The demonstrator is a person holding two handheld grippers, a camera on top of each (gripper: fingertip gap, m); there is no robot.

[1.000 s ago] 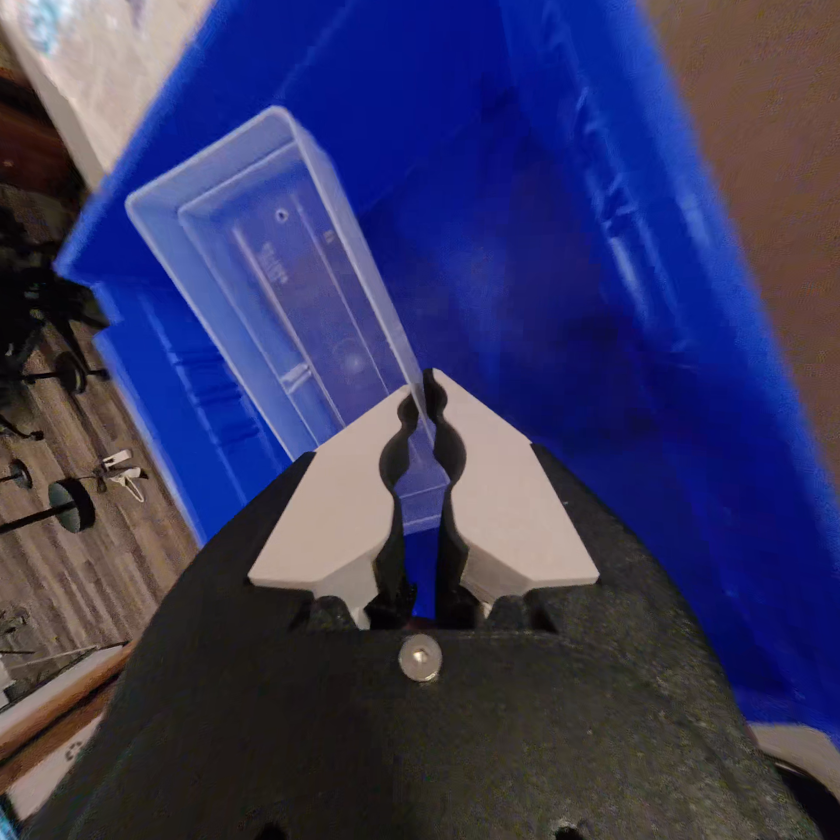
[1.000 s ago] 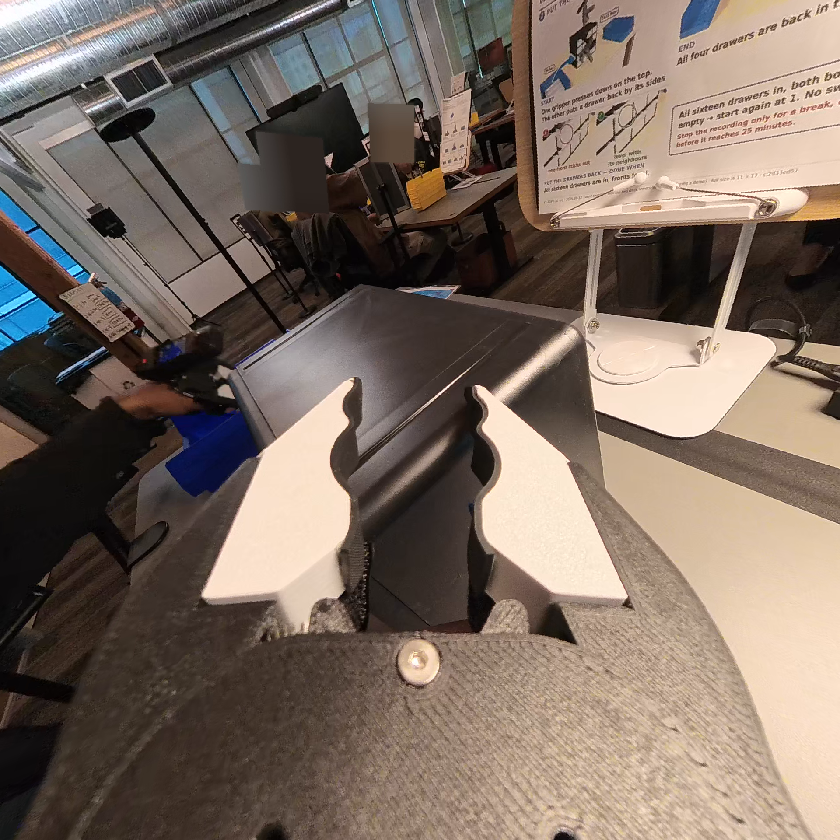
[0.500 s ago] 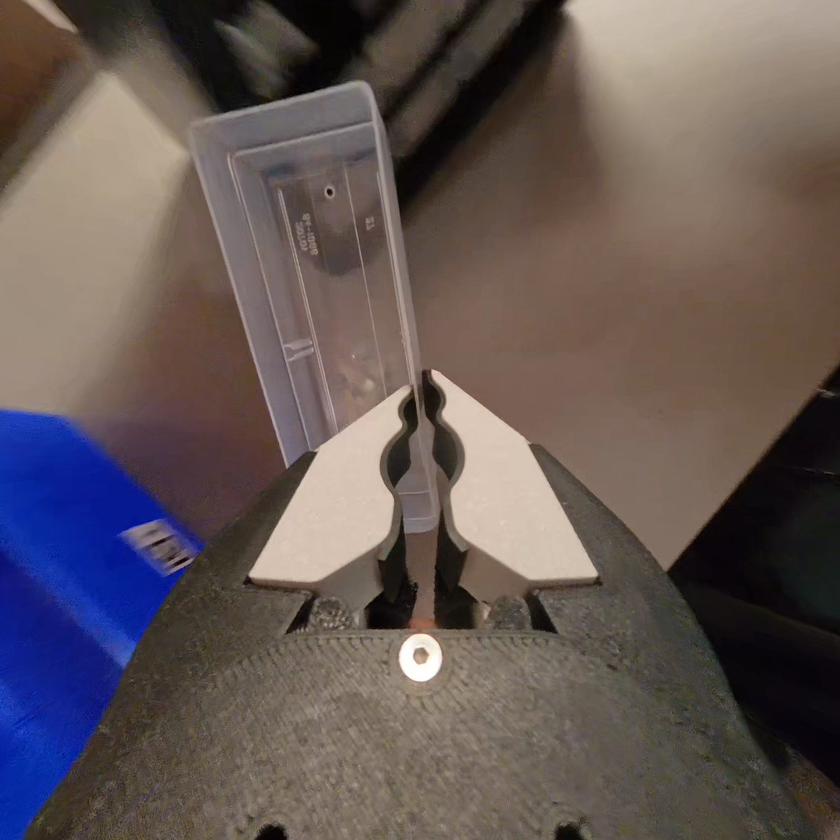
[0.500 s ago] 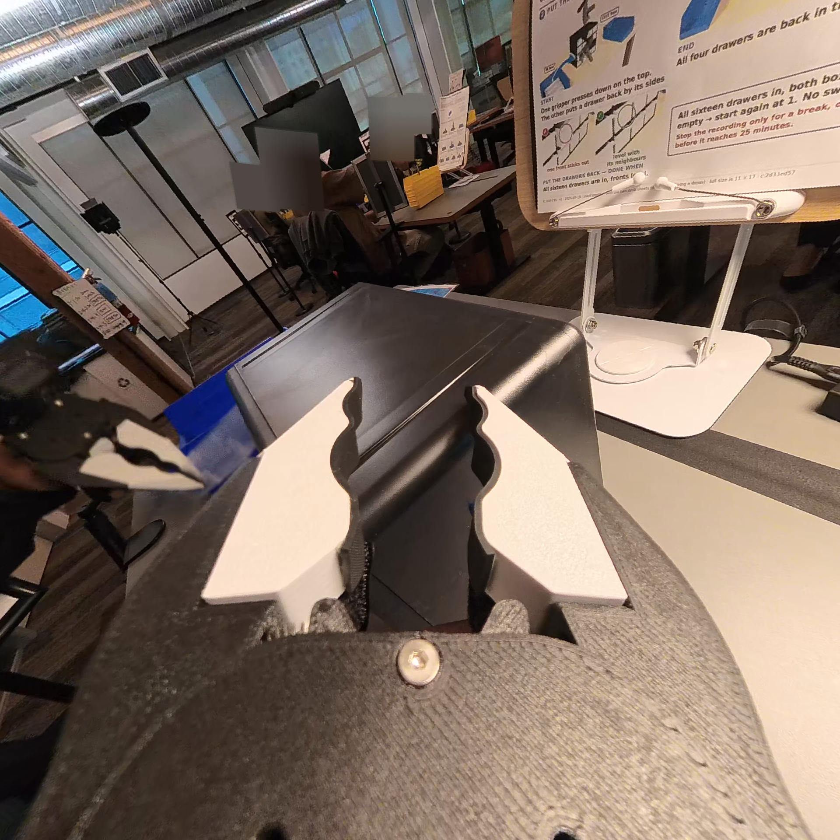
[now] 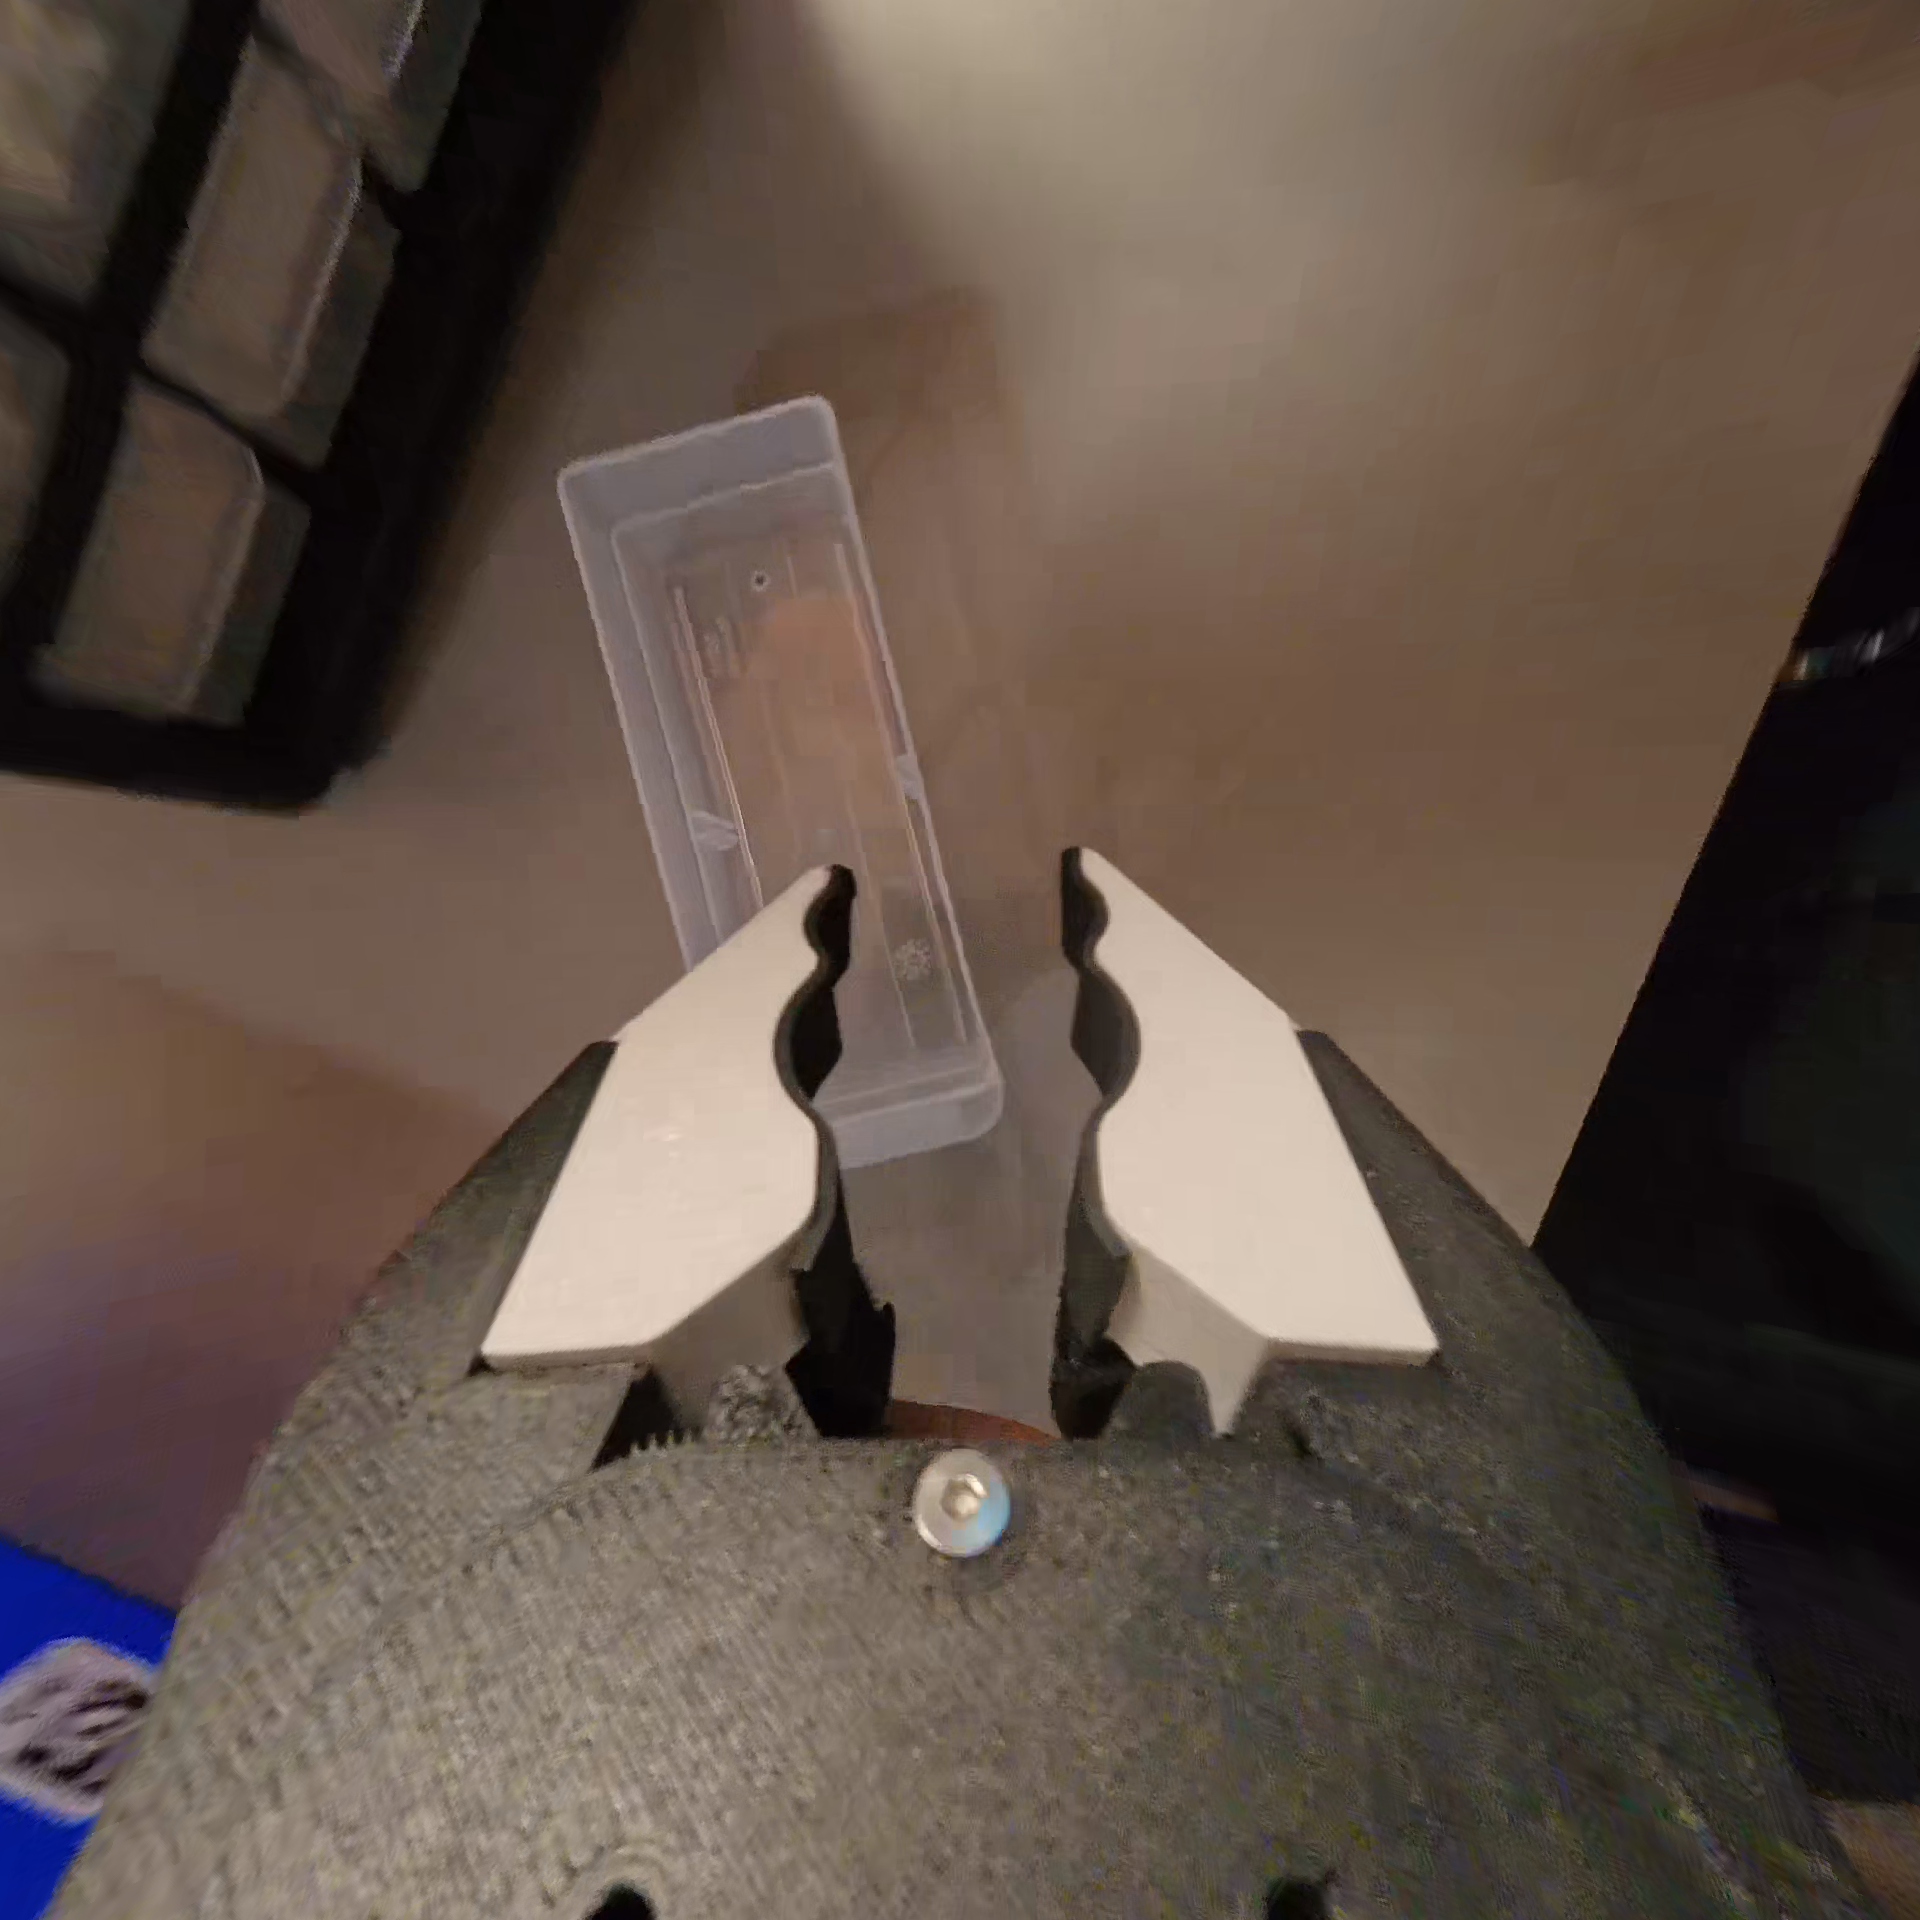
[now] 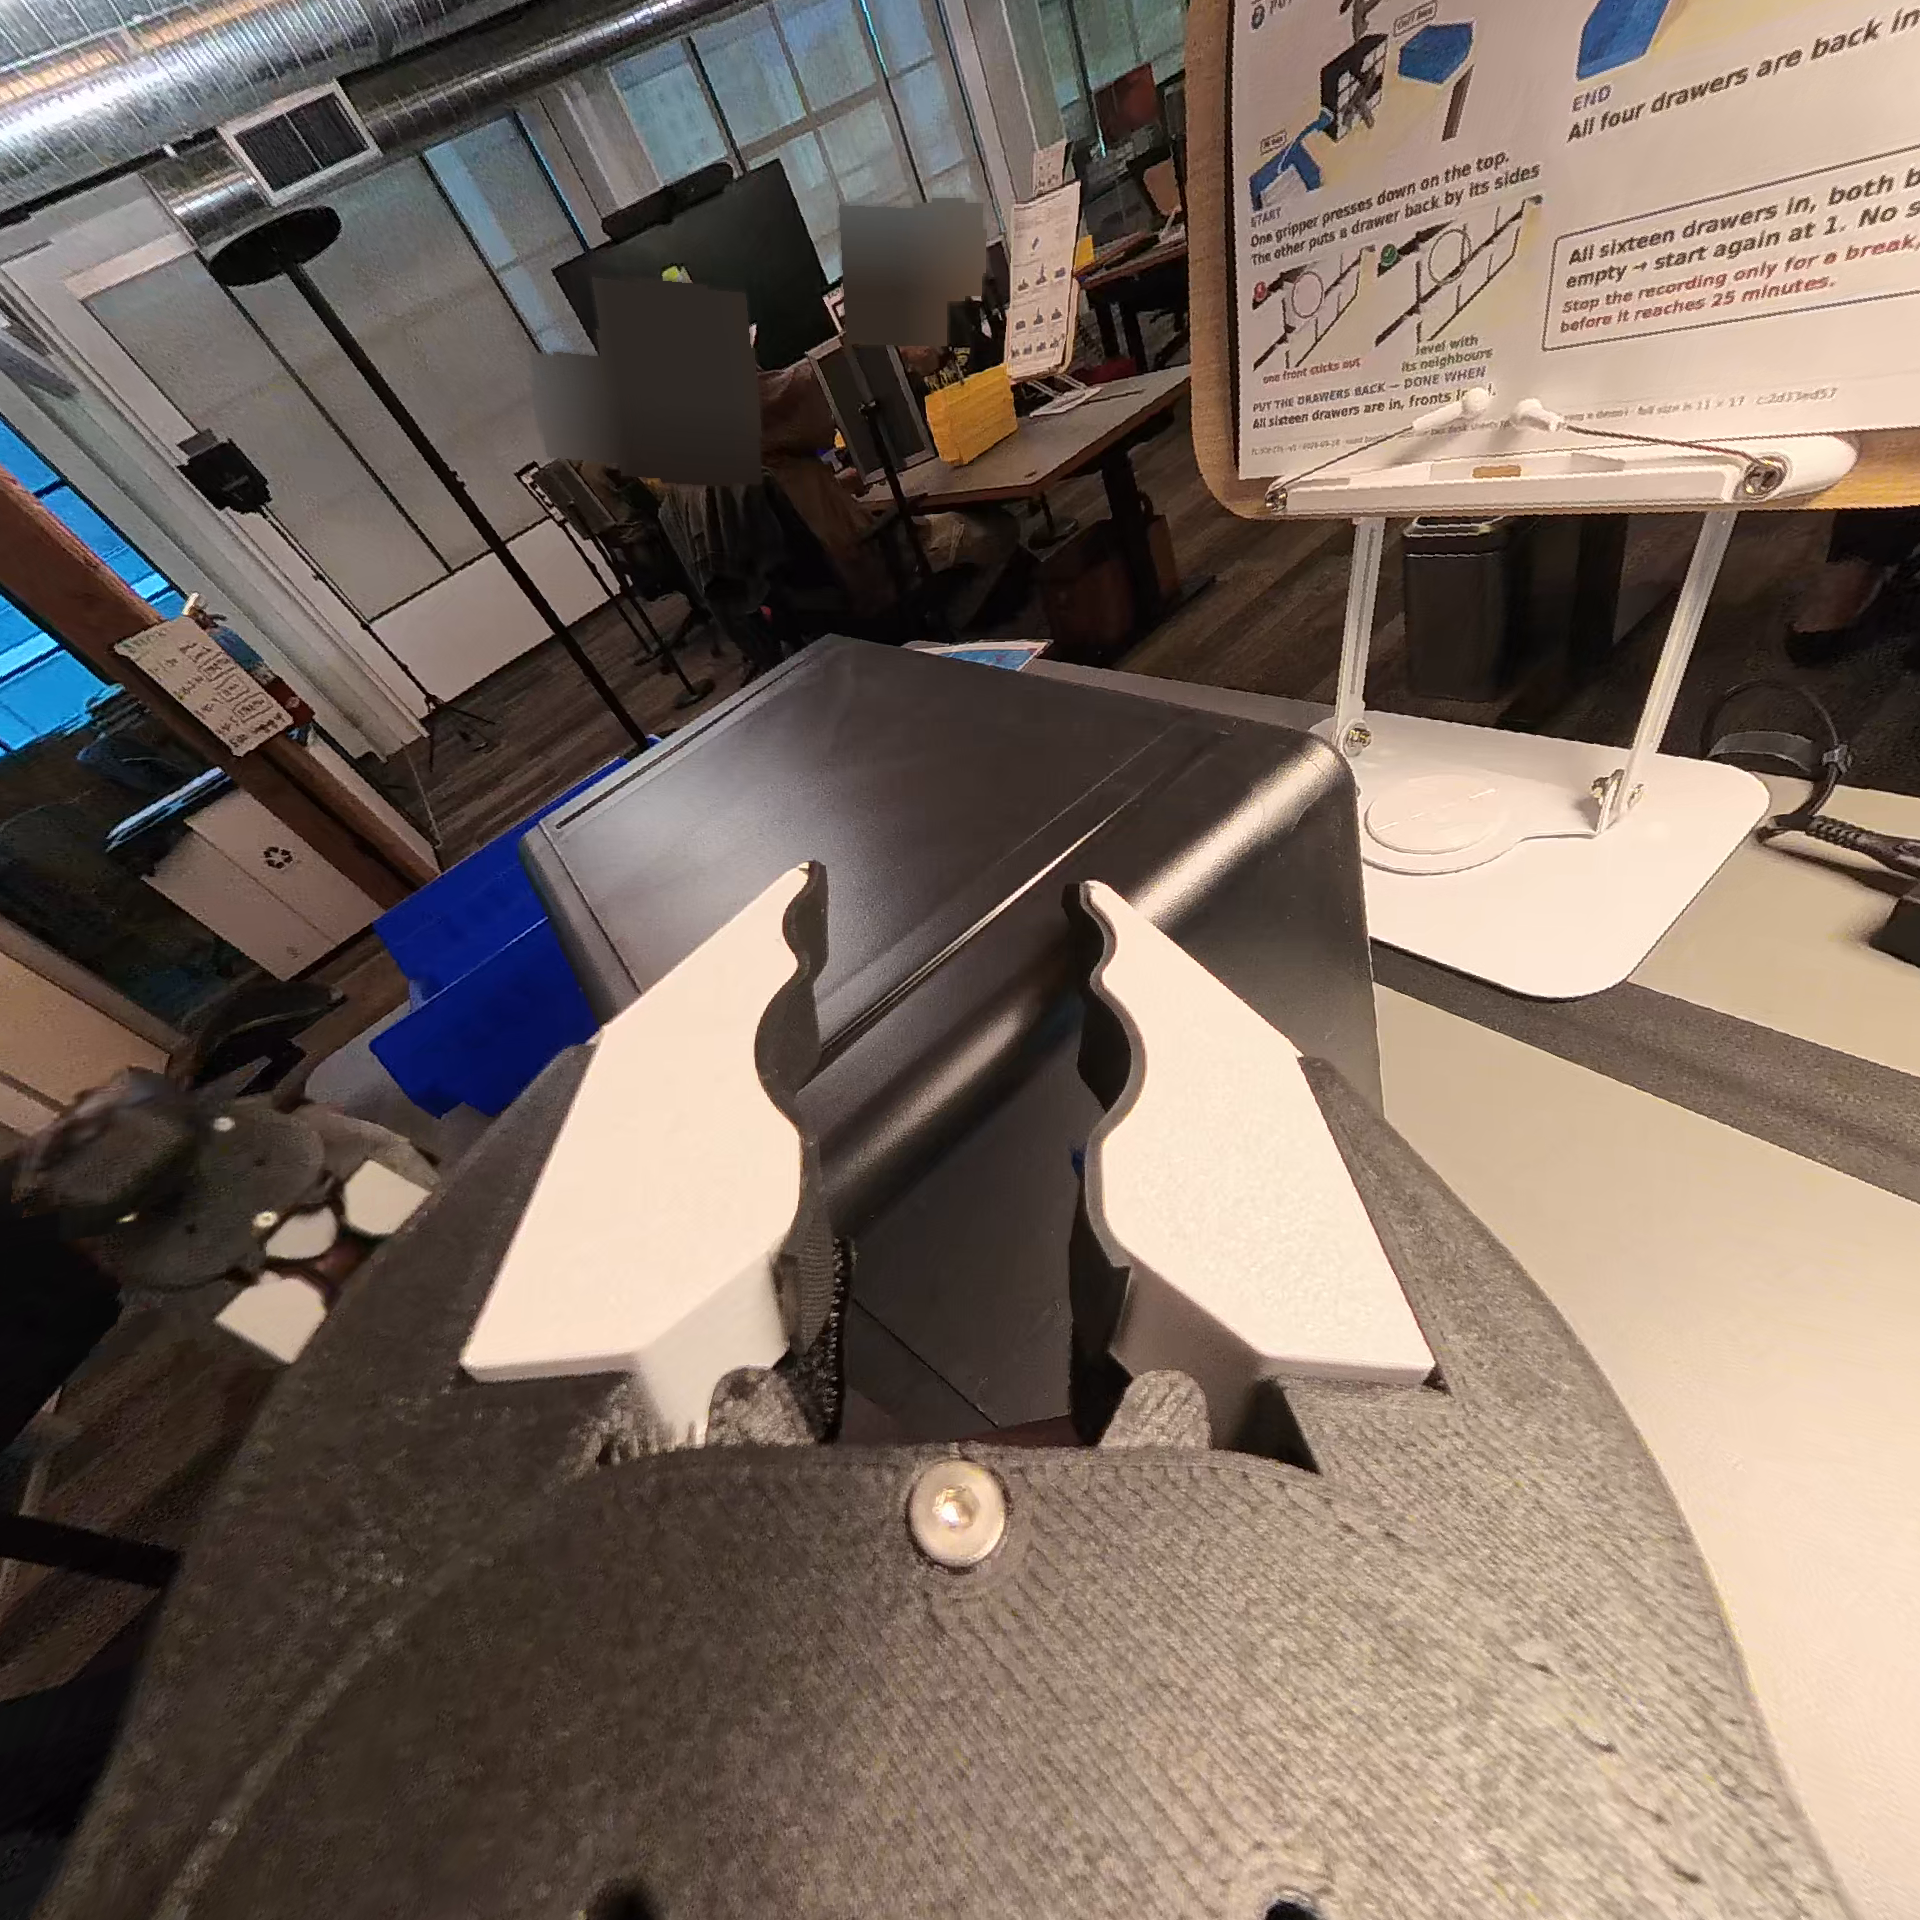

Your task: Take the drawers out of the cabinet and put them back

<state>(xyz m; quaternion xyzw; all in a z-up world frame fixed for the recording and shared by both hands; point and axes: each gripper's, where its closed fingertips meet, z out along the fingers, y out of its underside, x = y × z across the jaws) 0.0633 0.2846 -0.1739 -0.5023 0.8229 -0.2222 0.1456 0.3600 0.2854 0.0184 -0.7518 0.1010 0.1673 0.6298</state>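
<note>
While the left gripper [image 5: 956,894] stands with its fingers spread wide, the clear plastic drawer [image 5: 774,769] lies loose on the beige tabletop [image 5: 1351,520], its near end between the two white fingertips and close against the left one, with an open gap to the right one; neither pad presses on it. The drawer runs lengthwise away from the gripper, tilted slightly leftward, with bare tabletop on its far and right sides. The black cabinet front [image 5: 156,364] with its rows of drawer faces fills the upper left corner of that view, well apart from the drawer, and a blue bin [image 5: 62,1662] shows at the lower left edge. The right gripper [image 6: 945,894] also has its fingers parted with nothing between them, poised over the cabinet [image 6: 935,810], near its rounded front edge. Beyond the cabinet's right side a white document stand [image 6: 1558,862] sits on the tabletop, with open surface before it.
</note>
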